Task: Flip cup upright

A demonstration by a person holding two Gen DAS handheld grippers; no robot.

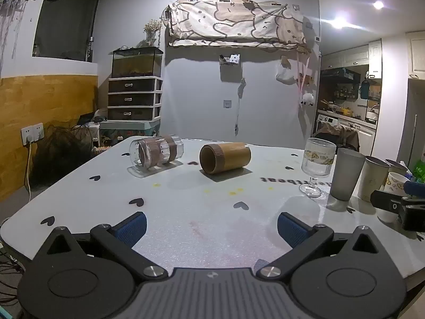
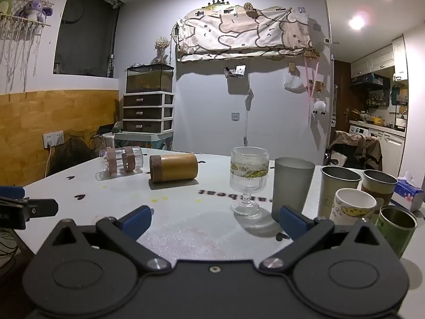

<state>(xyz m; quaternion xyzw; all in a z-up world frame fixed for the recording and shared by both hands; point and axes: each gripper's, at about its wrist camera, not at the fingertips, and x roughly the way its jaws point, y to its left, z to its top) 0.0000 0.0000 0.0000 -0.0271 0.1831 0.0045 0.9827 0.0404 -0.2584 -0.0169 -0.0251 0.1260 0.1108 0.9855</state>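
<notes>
A brown bamboo cup [image 1: 225,158] lies on its side on the white table [image 1: 202,228], its open mouth facing left. It also shows in the right wrist view [image 2: 173,168]. A clear glass cup with brown bands [image 1: 156,151] lies on its side to its left, also in the right wrist view [image 2: 120,160]. My left gripper [image 1: 212,228] is open and empty, low over the table, well short of both cups. My right gripper [image 2: 215,222] is open and empty, near the upright cups.
Upright at the right stand a ribbed stemmed glass [image 2: 249,179], a grey tumbler [image 2: 291,187], two metal cups [image 2: 338,188], a white printed cup [image 2: 353,208] and a green can [image 2: 395,228]. A tissue pack [image 2: 407,192] lies at the far right edge.
</notes>
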